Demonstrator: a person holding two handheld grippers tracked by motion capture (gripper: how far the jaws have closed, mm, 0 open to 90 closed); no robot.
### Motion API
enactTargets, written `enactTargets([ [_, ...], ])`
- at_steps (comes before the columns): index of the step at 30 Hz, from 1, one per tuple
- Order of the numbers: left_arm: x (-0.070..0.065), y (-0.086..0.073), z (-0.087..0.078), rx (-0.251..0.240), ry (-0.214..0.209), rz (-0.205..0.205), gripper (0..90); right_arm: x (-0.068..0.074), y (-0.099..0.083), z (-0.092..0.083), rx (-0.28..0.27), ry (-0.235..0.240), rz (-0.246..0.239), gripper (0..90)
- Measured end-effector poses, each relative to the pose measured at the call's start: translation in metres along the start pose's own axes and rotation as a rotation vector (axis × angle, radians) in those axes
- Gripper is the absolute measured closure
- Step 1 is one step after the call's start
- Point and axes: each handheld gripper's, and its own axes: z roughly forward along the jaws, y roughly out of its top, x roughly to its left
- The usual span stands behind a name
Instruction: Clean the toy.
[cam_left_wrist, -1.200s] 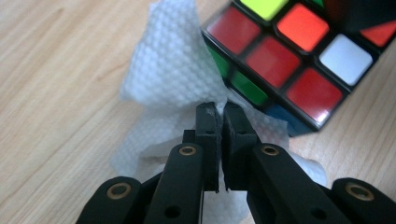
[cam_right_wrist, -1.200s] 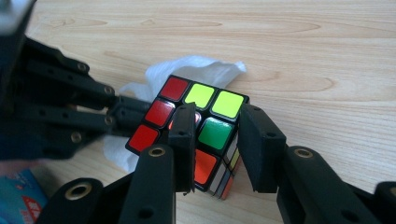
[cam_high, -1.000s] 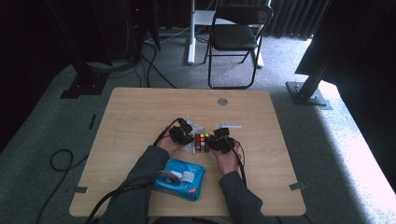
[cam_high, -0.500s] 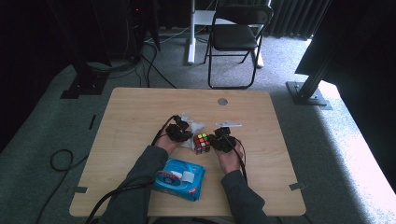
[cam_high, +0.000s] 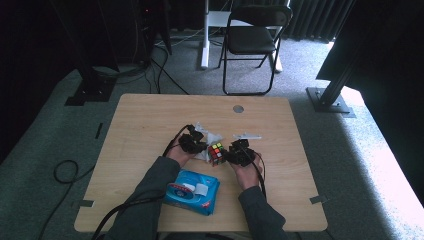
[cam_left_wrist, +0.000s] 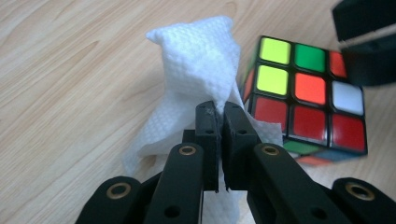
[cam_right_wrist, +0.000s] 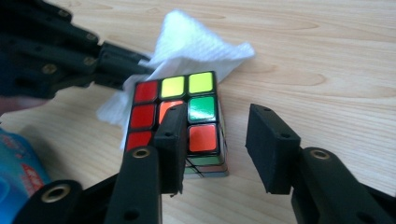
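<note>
High view: a wooden surface (cam_high: 150, 125) carries a colour cube (cam_high: 216, 151) near its middle, with a white wipe (cam_high: 206, 142) bunched just to its left. The left gripper (cam_high: 196, 145) sits at the wipe and the right gripper (cam_high: 231, 154) just beside the cube's right side. Nearer the person lies a blue wipe pack (cam_high: 192, 190), flat, with a white flap on its top; what is inside it cannot be told. Beyond the surface stands a black folding chair (cam_high: 252, 40).

Left gripper view: the left gripper (cam_left_wrist: 219, 112) has its 2 jaws pressed together on a fold of the white wipe (cam_left_wrist: 196, 60), which rises in a crumpled, dimpled peak above them and trails down beneath them. The cube (cam_left_wrist: 306, 100) stands just to the right on the surface (cam_left_wrist: 70, 70), touching the wipe's edge. Its facing side shows 2 yellow-green squares, 1 green, 1 white and the rest red or orange-red. A jaw of the right gripper (cam_left_wrist: 369, 46) shows at the upper right corner.

Right gripper view: the right gripper (cam_right_wrist: 219, 140) has just been opening; its jaws stand moderately apart. 1 jaw overlaps the cube (cam_right_wrist: 180, 121) and the other stands clear to its right; whether the near one touches it I cannot tell. The wipe (cam_right_wrist: 196, 42) lies behind the cube, with the left gripper (cam_right_wrist: 135, 70) on it.
</note>
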Motion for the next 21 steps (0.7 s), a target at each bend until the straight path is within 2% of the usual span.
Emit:
enactTargets([
  [18, -0.016, 0.001, -0.002, -0.008, -0.08, 0.078, 86.3, -0.007, 0.006, 0.005, -0.02, -0.059, 0.046, 62.7],
  [21, -0.016, 0.0, -0.002, -0.011, -0.088, 0.073, 86.3, -0.008, 0.007, 0.006, -0.018, -0.06, 0.037, 62.8],
])
